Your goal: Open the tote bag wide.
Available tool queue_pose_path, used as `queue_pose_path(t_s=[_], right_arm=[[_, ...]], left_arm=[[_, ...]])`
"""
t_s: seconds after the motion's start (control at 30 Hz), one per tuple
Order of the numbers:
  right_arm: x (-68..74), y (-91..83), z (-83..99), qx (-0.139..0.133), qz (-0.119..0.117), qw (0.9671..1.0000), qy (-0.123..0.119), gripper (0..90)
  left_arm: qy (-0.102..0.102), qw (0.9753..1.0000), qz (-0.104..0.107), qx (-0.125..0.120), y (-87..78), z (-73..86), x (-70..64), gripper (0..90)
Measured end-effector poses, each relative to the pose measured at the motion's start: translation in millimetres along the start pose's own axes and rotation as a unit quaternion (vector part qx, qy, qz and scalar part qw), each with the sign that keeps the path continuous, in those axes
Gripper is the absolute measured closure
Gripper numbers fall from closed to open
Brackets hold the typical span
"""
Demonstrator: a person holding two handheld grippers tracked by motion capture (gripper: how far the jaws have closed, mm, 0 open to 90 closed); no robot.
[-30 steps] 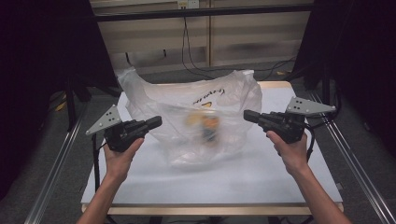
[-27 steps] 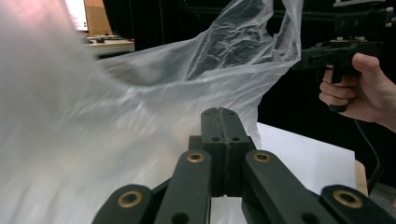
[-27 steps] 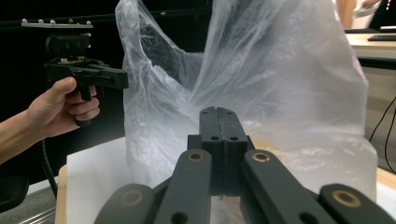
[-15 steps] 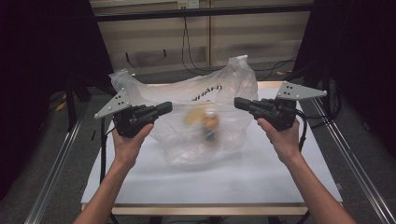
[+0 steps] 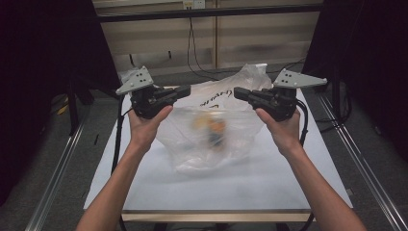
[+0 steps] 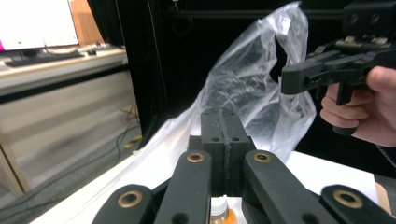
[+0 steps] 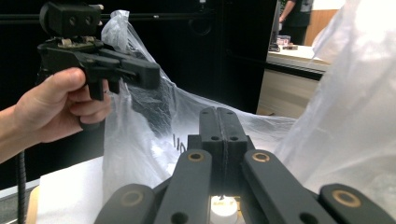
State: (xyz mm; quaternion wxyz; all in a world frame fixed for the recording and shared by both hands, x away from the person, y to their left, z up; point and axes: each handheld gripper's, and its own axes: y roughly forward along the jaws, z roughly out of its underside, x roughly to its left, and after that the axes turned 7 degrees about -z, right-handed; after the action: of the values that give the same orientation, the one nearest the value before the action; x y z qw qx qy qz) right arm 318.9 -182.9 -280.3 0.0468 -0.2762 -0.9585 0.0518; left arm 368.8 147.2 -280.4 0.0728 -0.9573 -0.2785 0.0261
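A clear plastic bag is being held up over the white tabletop, with its lower end resting on the surface and its upper edge stretched between the two grippers. The left gripper is gripping the bag's upper edge at its left side; in the left gripper view its fingers are pressing flat together with the thin film caught between them. The right gripper is gripping the upper edge at the bag's right side, and in the right gripper view its fingers are likewise sitting closed against each other on the plastic. The two grippers are pointing toward each other across the bag's mouth, a little apart.

Inside the bag, near its middle, an orange bottle is showing blurred through the film. In the left gripper view its pale cap and amber neck are peeking out just below the fingers, and in the right gripper view a white cap is sitting below the fingers too. Black printed lettering is running across the bag's upper front, between the two grippers. A crumpled peak of the bag is rising behind the right gripper. Each hand is wrapping a gripper handle from beneath the bag's upper edge.
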Motion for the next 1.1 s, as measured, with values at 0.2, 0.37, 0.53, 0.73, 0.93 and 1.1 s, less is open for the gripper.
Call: queue_pose_path(t_s=[0.2,0.37,0.53,0.73,0.93,1.1], right_arm=[[0.5,13.1,7.8,0.019,0.005,0.9998,-0.001,90.0],[-1.7,22.7,13.5,0.032,0.011,0.9994,0.0,90.0],[-10.7,33.7,19.1,0.051,0.027,0.9983,0.008,90.0],[-17.9,42.0,37.6,0.068,0.027,0.997,0.025,90.0],[-25.4,46.3,59.5,0.099,0.038,0.9937,0.036,90.0],[-35.9,47.9,77.5,0.116,0.045,0.991,0.05,90.0]], left_arm=[[0.017,0.9989,-0.01,0.042,18.6,10.0,-3.7,90.0],[0.015,0.998,-0.015,0.059,29.7,17.4,1.2,90.0],[0.016,0.9964,-0.015,0.082,39.1,25.1,5.9,90.0],[0.018,0.9937,-0.007,0.111,43.8,44.4,3.0,90.0],[0.009,0.9893,-0.005,0.146,51.2,64.1,4.0,90.0],[0.005,0.9851,-0.009,0.172,57.7,76.8,8.4,90.0]])
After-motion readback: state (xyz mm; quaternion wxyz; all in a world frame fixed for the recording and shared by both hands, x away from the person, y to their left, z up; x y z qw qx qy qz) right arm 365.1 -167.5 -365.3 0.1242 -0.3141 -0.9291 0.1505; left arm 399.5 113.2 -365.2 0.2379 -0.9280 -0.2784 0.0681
